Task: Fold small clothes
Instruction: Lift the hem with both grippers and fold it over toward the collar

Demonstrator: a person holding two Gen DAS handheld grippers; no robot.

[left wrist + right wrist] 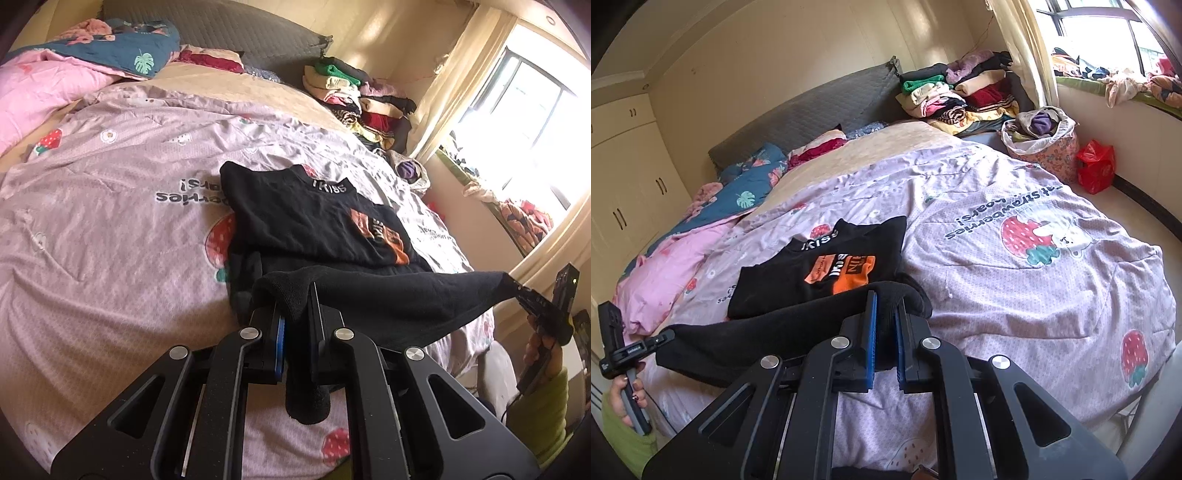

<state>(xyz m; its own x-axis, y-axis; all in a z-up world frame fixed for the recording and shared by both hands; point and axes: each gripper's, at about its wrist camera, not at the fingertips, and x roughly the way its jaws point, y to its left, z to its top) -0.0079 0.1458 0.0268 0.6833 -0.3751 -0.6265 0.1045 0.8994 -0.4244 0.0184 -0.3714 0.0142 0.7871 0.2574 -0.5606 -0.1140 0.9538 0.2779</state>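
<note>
I see a black T-shirt (827,266) lettered "KISS" folded mid-bed (1015,295); the quilt (1052,280) reads "strawberries". My left gripper (295,310) and right gripper (884,325) have fingers each pinching a black sock (388,295).

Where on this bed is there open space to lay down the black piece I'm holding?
Open quilt lies on the window side of the folded black shirt, out to the strawberry bear print. More bare quilt runs between the shirt and the pink blanket. The head corner is crowded by the clothes pile and the basket.
</note>
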